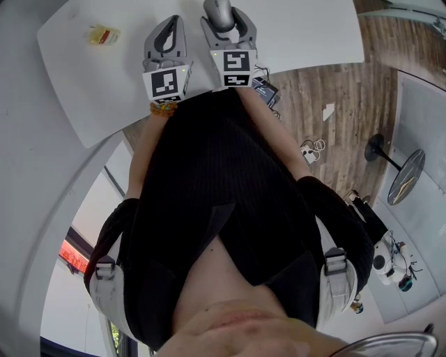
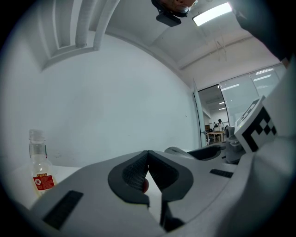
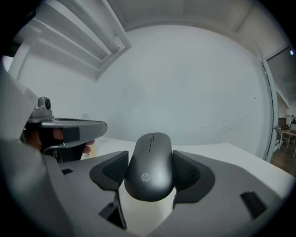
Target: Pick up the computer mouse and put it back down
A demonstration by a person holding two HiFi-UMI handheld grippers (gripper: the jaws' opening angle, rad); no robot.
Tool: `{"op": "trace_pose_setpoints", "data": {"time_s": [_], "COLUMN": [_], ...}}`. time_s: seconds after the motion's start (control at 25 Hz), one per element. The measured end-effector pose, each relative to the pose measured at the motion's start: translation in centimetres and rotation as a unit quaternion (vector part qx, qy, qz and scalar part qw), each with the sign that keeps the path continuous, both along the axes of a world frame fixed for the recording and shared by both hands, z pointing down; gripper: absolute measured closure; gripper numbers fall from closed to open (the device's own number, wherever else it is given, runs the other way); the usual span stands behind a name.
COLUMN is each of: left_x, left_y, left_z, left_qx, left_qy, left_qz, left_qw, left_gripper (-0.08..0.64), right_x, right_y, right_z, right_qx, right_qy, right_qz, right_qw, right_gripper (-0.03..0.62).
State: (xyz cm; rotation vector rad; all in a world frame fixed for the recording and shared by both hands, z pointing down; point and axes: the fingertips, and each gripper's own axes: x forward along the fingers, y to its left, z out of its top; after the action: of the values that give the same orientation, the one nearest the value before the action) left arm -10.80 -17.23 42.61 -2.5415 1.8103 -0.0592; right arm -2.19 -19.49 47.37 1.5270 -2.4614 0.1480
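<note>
A dark grey computer mouse [image 3: 149, 171] sits between the pads of my right gripper [image 3: 149, 173], which is shut on its sides. In the head view the mouse [image 1: 217, 10] shows as a grey shape at the tip of the right gripper [image 1: 226, 19], over the white table [image 1: 306, 35]. I cannot tell whether it touches the table. My left gripper [image 2: 148, 156] is shut with its pads meeting and nothing between them. It hovers just left of the right one, the left gripper [image 1: 168, 28] over the same table.
A small clear bottle [image 2: 40, 170] with a red label stands on the table to the left, the bottle [image 1: 104, 35] lying near the far left corner in the head view. Right of the table is wooden floor [image 1: 327, 104] with cables and a fan stand [image 1: 380, 148].
</note>
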Motion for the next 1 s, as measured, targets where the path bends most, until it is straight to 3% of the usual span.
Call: {"op": "trace_pose_setpoints", "data": {"time_s": [0.16,0.4,1.0], "left_x": [-0.3,-0.9,-0.6], "left_y": [-0.3,-0.6,-0.9], "left_z": [-0.2,-0.2,-0.1], "left_qx": [0.007,0.01,0.013], "left_qy": [0.0,-0.002,-0.004], "left_qz": [-0.003,-0.008,-0.009], "left_qw": [1.0,0.9999,0.9999], "left_gripper": [0.546,0.546,0.546], "right_x": [-0.4,-0.6,-0.9], "right_y": [-0.2,-0.3,-0.4], "right_z": [-3.0,-4.5,-5.4], "right_qx": [0.067,0.111,0.12], "right_qy": [-0.014,-0.028,-0.034], "right_qz": [0.0,0.002,-0.008], "right_qw": [0.998,0.993,0.992], "right_gripper": [0.304,0.304,0.304]}}
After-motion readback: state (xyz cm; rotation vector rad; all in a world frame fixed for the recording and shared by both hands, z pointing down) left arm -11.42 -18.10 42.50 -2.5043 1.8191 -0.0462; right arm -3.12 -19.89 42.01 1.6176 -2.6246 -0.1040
